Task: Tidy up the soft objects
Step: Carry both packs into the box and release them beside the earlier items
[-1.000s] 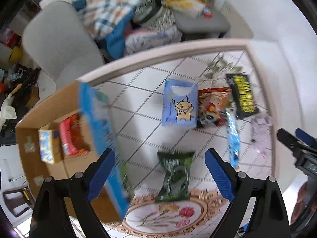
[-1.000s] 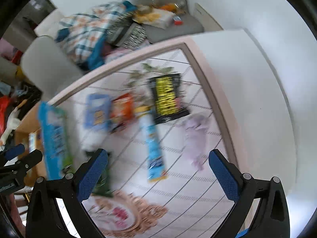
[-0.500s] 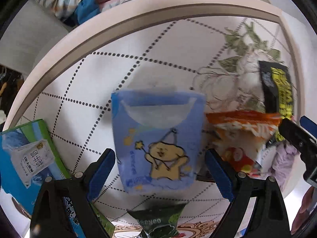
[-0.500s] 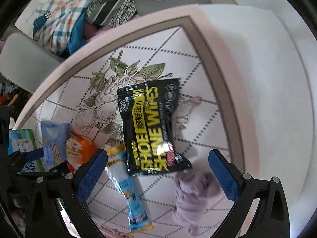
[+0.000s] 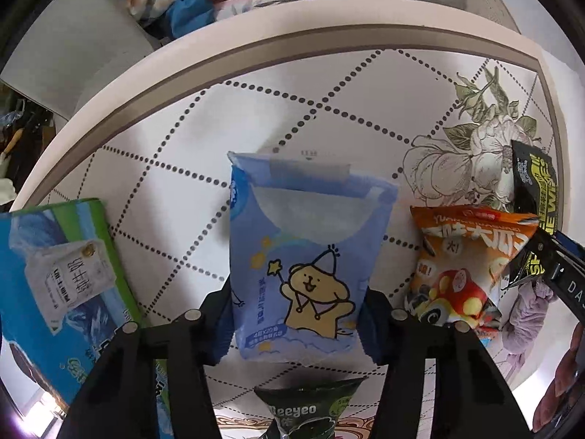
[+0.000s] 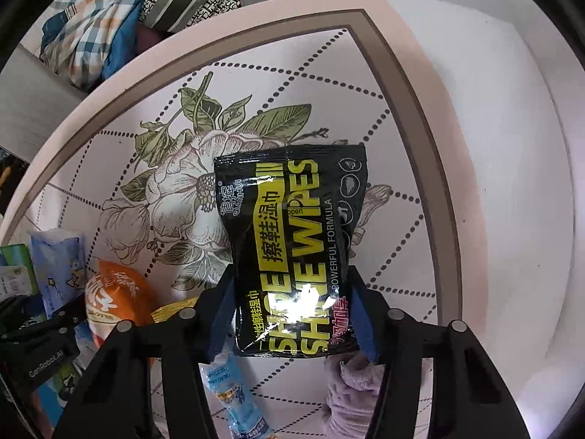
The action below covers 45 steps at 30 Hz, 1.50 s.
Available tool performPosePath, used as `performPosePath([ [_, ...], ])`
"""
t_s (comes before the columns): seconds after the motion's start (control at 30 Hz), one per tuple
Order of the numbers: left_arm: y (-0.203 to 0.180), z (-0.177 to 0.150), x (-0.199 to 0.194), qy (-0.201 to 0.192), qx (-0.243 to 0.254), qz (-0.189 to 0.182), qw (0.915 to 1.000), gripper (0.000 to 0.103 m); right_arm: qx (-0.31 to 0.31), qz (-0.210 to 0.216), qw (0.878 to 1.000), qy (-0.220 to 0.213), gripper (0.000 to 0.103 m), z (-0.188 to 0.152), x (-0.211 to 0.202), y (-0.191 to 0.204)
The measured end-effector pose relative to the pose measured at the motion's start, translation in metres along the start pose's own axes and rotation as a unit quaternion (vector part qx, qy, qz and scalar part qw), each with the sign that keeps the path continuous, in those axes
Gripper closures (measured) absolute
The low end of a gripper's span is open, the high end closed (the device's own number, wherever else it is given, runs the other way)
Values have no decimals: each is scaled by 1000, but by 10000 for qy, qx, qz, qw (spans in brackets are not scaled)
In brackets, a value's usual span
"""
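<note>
**Two soft packs, two closing grips: slip and snag are the risks**

The left gripper [image 5: 298, 323] is closing around the lower end of the blue tissue pack [image 5: 303, 259], which lies flat on the patterned tabletop [image 5: 175, 139]. Its blue pads sit against the pack's two side edges, pinching it. The right gripper [image 6: 289, 323] is closing on the black shoe-wipes pack [image 6: 292, 248] in the same way, pads against the sides near its bottom seam, the pack flat over the flower print.

Both packs are soft and held only at one end. On lifting, the free end would likely sag and swing, and a glossy film wrapper could slide out of the pads if the squeeze stays shallow.

Neighbours crowd each grip. The orange snack bag [image 5: 464, 267] lies just beside the tissue pack, and the right gripper's finger shows at its far edge, so the two hands work close enough to bump. Near the wipes, a lilac plush cloth [image 6: 351, 391] touches the right pad's tip and could get caught and dragged up. A slim blue packet [image 6: 234, 398] lies just below the left pad.
</note>
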<state>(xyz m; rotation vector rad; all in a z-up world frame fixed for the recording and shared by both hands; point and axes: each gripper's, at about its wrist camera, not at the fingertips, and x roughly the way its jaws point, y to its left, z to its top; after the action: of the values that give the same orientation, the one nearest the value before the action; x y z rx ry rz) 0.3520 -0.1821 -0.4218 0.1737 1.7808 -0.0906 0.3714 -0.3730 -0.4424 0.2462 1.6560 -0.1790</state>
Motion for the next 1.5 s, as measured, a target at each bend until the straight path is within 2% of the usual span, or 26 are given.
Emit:
performPosePath([
  [0.17, 1, -19, -20, -229, 0, -150, 9996, 54, 106, 129, 9997, -153, 49, -10, -18, -10],
  [0.3, 17, -33, -54, -542, -26, -337, 9980, 54, 109, 319, 9985, -424, 50, -24, -52, -11],
  [0.4, 28, -58, -78, -783, -48, -568, 9953, 54, 28, 487, 9968, -626, 50, -40, -84, -1],
  [0.5, 42, -87, -110, -1040, -99, -809, 9912, 54, -136, 698, 9940, -825, 50, -65, -119, 18],
  [0.57, 54, -81, -137, -1154, -122, -932, 9889, 54, -262, 866, 9916, -920, 50, -87, -138, 37],
  [0.6, 59, -87, -145, -1217, -150, -967, 9877, 54, -313, 939, 9906, -939, 50, -95, -144, 45],
  [0.77, 119, -132, -172, -1436, -307, -1031, 9838, 54, -622, 1391, 9839, -933, 50, -146, -176, 107],
  [0.9, 187, -164, -183, -1553, -604, -755, 9831, 54, -893, 1657, 9781, -892, 50, -179, -190, 162],
  [1.1, 280, -176, -179, -1558, -1187, -297, 9802, 54, -1241, 1706, 9742, -801, 50, -200, -184, 255],
  [1.23, 320, -166, -165, -1447, -1329, 135, 9804, 54, -1320, 1482, 9775, -709, 50, -200, -165, 311],
  [1.33, 343, -149, -149, -1340, -1322, 647, 9800, 54, -1354, 1271, 9803, -671, 50, -194, -150, 337],
  [1.5, 364, -119, -121, -1097, -1181, 1219, 9794, 54, -1451, 814, 9842, -615, 50, -179, -121, 371],
])
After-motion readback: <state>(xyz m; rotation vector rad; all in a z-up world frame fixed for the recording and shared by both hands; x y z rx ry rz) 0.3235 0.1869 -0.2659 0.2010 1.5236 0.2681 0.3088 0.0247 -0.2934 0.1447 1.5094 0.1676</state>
